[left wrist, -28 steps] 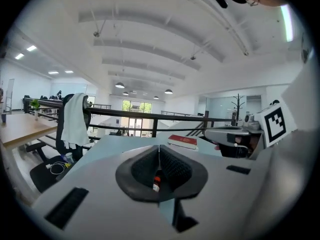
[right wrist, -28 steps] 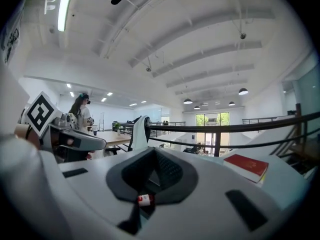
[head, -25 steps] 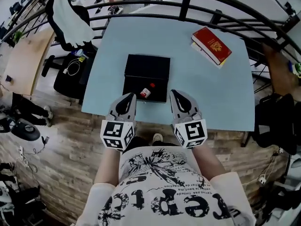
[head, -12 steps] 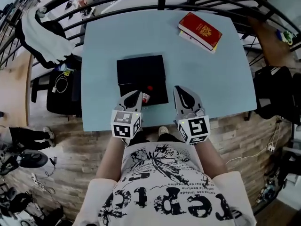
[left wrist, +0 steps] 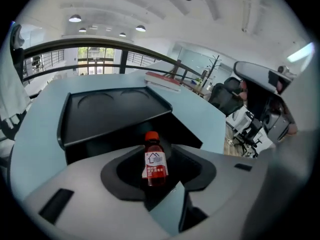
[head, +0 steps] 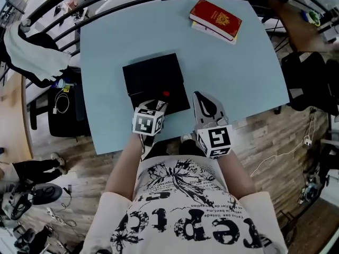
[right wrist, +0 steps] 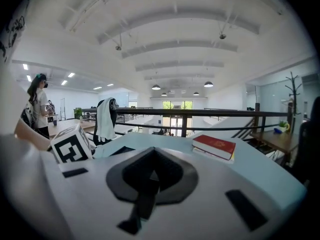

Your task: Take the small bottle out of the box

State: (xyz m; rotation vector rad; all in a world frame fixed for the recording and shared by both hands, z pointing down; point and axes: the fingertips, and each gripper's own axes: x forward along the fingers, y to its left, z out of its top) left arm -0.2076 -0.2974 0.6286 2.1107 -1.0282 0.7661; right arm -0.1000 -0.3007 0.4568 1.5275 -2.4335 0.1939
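A small bottle point(left wrist: 155, 159) of red liquid, with a red cap and a white label, stands upright in the near half of the open black box point(head: 153, 75). In the head view only its cap point(head: 166, 94) shows past my left gripper point(head: 157, 106). The left gripper point(left wrist: 160, 190) reaches over the box's near edge. Its jaws are opening; the bottle stands between their tips and the pads do not press on it. My right gripper point(head: 204, 100) rests on the table just right of the box. In its own view the right gripper point(right wrist: 150, 176) is shut and empty.
The box lies on a pale blue table point(head: 233, 73), its lid point(left wrist: 110, 109) spread flat on the far side. A red book point(head: 215, 19) on a second book sits at the far right corner. A black railing runs past the table's far edge.
My left gripper has moved forward from the table's near edge onto the box, now covering most of the bottle in the head view. The right gripper has kept its place beside the box.
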